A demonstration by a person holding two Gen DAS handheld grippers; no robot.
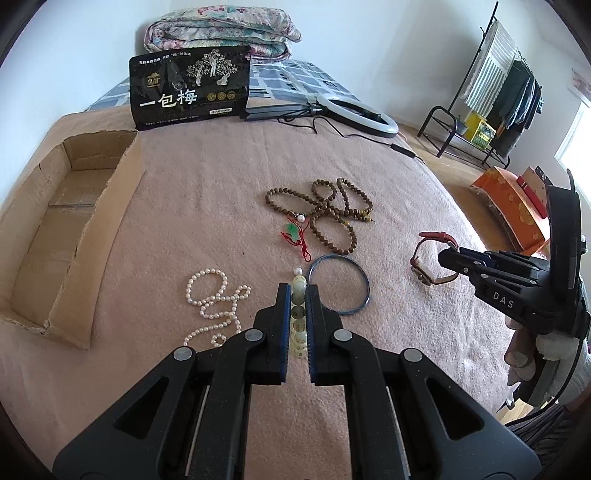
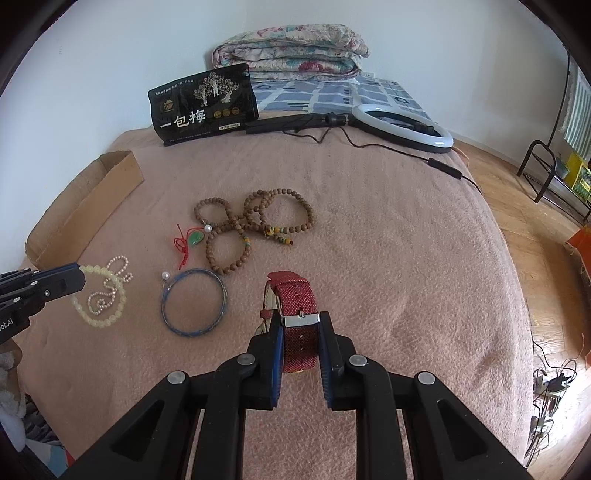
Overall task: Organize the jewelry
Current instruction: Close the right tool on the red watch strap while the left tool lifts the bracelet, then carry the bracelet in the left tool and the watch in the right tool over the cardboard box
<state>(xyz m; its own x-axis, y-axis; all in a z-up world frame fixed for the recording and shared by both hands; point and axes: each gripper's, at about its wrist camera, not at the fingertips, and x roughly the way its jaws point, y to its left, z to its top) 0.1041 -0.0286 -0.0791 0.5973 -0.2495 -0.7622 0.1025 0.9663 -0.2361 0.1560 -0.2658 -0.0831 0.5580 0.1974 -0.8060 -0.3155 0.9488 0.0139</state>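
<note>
Plainly, the black pouch (image 1: pixel 190 88) at 11 o'clock reads "一包梅"; its small print blurs. Left gripper (image 1: pixel 298 295) clamps a pale bead bracelet (image 2: pixel 99 299), right gripper (image 2: pixel 301 325) a red-strapped watch (image 2: pixel 295 299).

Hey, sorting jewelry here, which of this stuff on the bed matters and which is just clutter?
Matters:
pale bead bracelet
red watch
pearl strand
wooden beads
blue bangle
jade pendant
cardboard box

Clutter:
black snack bag
ring light
folded quilt

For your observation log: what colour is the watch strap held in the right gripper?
Red, woven-textured watch strap, silver buckle; clearest in the right wrist view.
</note>
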